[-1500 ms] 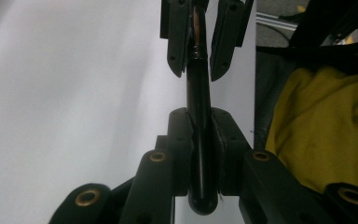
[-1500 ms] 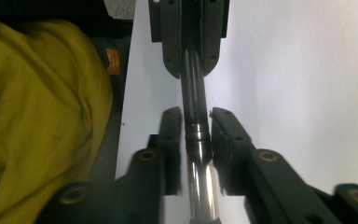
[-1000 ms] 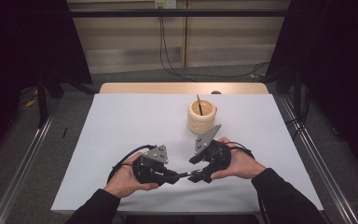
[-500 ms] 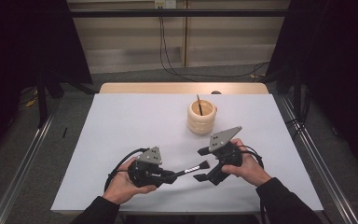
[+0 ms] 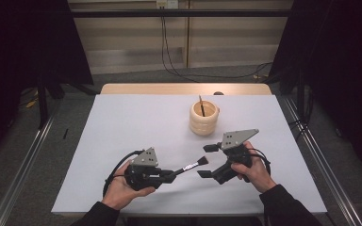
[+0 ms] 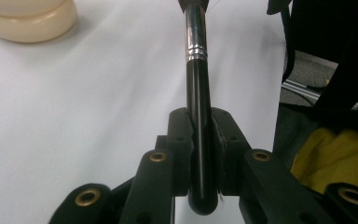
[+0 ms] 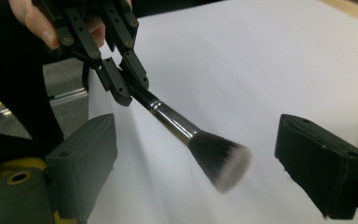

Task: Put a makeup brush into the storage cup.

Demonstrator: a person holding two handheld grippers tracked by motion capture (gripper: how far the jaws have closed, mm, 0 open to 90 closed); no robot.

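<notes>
- Left gripper point(image 5: 175, 173): jaws clamped on the black handle of a makeup brush point(image 5: 192, 165), near its butt end; the left gripper view shows the handle point(image 6: 199, 140) pinched between the pads.
- Brush sits above the white table point(image 5: 122, 122), held clear of it, near the front edge. Long axis runs from the left gripper toward the right one, bristle head point(image 7: 220, 158) leading.
- Right gripper point(image 5: 208, 161): jaws wide apart, nothing between the pads; the brush head hangs in the gap, touching neither jaw as far as the blur allows.
- Cream ribbed holder point(image 5: 203, 117) stands beyond the right gripper, with one thin stick in it.
- Judgement: right hand is nearer the holder; a handover would need the right jaws to close on the ferrule point(image 7: 173, 122).
</notes>
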